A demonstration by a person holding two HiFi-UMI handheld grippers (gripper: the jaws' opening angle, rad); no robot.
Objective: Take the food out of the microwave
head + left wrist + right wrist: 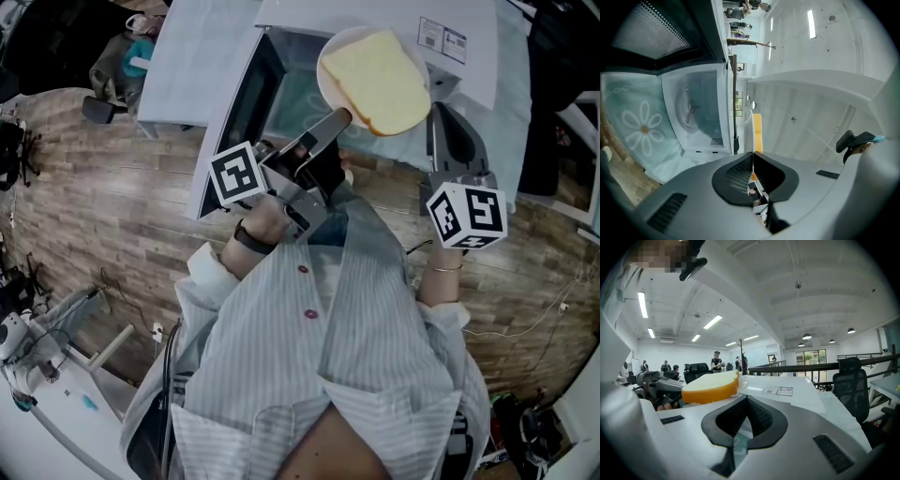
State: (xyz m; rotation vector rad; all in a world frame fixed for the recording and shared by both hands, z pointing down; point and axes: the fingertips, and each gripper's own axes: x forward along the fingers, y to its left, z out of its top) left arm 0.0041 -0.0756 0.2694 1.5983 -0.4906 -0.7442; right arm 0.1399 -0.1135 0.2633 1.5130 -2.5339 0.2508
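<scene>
A thick slice of yellow-crusted bread (375, 80) lies on a white plate (330, 58), held in the air in front of the open microwave (281, 80). My left gripper (339, 117) is shut on the plate's near rim. In the left gripper view the plate (751, 136) shows edge-on between the pads, the bread (757, 131) beside it, and the left gripper (753, 154) pinches it. The microwave cavity (696, 112) holds only its glass turntable. My right gripper (435, 108) stands at the plate's right edge, shut with nothing between its pads. In its view the right gripper (747, 398) sits just under the bread (710, 387).
The microwave door (230, 131) hangs open to the left. A label is stuck on the white microwave top (787, 391). A teal flowered cloth (637, 126) lies under the microwave. An office chair (851, 380) stands at the right, and bags (122, 56) lie on the wooden floor.
</scene>
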